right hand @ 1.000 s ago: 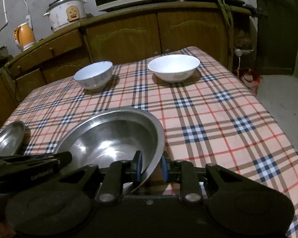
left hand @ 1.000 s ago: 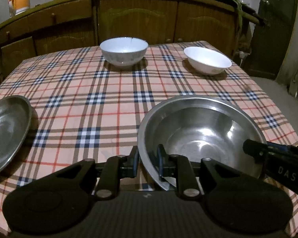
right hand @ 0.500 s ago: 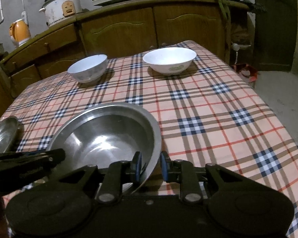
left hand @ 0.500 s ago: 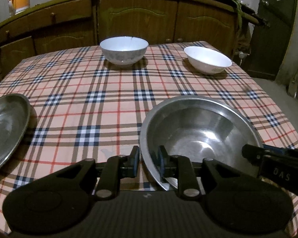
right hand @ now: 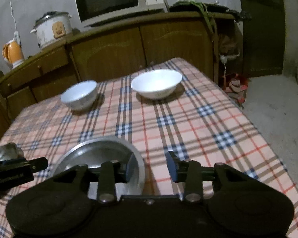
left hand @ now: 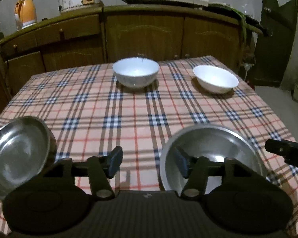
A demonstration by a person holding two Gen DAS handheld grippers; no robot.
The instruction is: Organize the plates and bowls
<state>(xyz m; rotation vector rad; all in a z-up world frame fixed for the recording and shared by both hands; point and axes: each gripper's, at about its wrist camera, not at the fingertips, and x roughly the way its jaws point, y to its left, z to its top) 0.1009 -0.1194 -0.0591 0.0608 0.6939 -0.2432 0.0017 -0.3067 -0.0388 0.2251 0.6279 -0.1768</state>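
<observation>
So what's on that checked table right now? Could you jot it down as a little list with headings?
surface: plaid tablecloth covering the table
near right: large steel basin, released
near left: small steel plate
far side: blue-white deep bowl and white shallow bowl, standing apart
left tool: jaws just opened, straddling the basin's rim without pressing
right tool: jaws just opened, off the basin's rim
behind: wooden cabinets
</observation>
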